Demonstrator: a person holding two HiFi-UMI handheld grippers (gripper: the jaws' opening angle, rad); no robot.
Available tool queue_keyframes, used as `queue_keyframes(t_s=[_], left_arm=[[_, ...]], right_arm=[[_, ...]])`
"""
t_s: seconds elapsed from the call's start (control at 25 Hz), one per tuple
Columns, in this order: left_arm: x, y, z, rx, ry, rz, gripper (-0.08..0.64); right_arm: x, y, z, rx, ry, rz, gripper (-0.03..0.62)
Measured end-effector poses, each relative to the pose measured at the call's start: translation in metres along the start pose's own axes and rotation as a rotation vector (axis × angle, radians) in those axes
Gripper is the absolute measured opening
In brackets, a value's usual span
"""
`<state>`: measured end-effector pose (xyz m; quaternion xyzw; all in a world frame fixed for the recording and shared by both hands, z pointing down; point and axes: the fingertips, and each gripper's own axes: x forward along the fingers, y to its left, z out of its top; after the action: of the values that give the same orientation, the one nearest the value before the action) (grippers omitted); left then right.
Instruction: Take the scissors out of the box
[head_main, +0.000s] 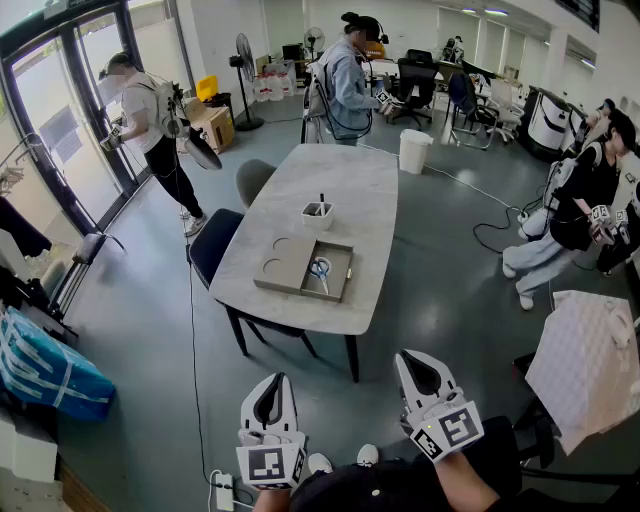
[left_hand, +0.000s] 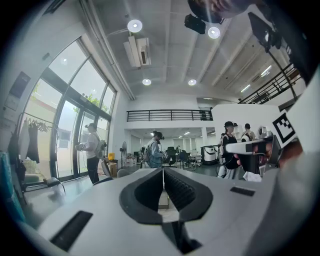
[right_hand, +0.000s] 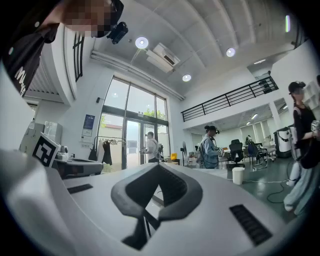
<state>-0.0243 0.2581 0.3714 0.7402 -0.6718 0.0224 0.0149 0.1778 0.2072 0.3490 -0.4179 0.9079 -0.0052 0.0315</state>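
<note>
No lettering can be read anywhere. The blue notice (right_hand: 89, 124) beside the glass doors (right_hand: 132, 145) is too small to make out.

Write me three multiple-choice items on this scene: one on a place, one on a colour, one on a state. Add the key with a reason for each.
1. Where do the scissors lie?
A. in the open box on the table
B. under the table
C. between one gripper's jaws

2. What colour are the scissors' handles?
A. red
B. blue
C. yellow

3. How do the left gripper and the right gripper stand?
A. both open
B. both shut, with nothing between the jaws
C. the right one shut on the scissors

Key:
1 A: the head view shows them inside the box, in its right-hand part.
2 B: the handle loops show blue against the box's floor.
3 B: each gripper view shows its jaws pressed together and empty, far short of the table.
</note>
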Motion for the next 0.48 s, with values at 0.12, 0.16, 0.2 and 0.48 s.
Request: queue_keyframes(t_s=[0.12,0.16,0.2,0.48], left_arm=[[0.0009,-0.0006,-0.0007,0.002,-0.005,-0.003,0.017],[0.0007,-0.0003,-0.0012,0.001,-0.005,-0.003,0.017],[0.0002,0.0005,-0.0016,0.000,-0.004,-0.003,0.017],[-0.0020,0.0047,-0.0026,-0.004,-0.006,-0.009,0.017]], right_arm=[[0.0004,-0.0004,-0.0019,-0.003,0.001,-0.001,-0.005],[0.0005,0.0001,-0.0024,-0.004,0.002,-0.002,-0.005],[0.0007,0.0010,-0.0027,-0.004,0.002,-0.002,-0.005],[0.0027,0.0073,-0.0034,-0.007,0.003,-0.003,-0.005]])
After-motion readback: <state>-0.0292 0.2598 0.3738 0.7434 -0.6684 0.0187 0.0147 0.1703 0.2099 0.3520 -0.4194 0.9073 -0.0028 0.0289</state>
